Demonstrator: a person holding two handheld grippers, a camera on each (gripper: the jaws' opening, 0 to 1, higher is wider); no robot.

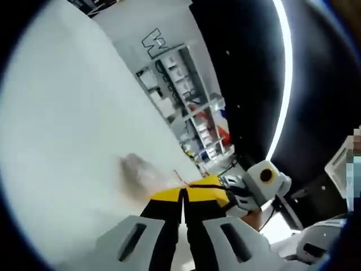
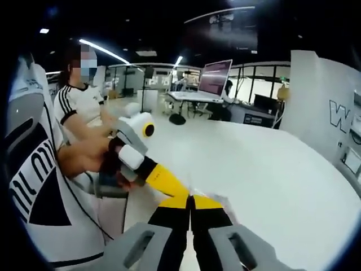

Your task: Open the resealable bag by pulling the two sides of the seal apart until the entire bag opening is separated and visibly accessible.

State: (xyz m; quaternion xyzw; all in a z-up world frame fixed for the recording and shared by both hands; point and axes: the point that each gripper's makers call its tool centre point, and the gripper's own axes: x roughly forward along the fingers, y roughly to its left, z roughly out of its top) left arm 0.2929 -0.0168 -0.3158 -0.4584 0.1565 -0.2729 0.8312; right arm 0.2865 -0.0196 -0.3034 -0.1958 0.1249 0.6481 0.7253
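Observation:
The clear resealable bag [image 1: 142, 172] hangs blurred over the white table [image 1: 73, 124], its thin red seal line running to my left gripper [image 1: 183, 195]. That gripper's black, yellow-tipped jaws are pressed together on the bag's top edge. The right gripper [image 1: 225, 192] comes in from the right and meets it tip to tip. In the right gripper view, my right gripper [image 2: 192, 200] is shut, with a faint patch of the bag [image 2: 219, 199] at its tips. The left gripper [image 2: 176, 191] reaches in from the left, held by a hand.
A person in a white striped shirt [image 2: 79, 104] sits at the left of the table [image 2: 271, 164]. An open laptop [image 2: 214, 76] and a dark mouse [image 2: 176, 119] stand at the far end. Shelving [image 1: 192, 107] lines the wall beyond the table.

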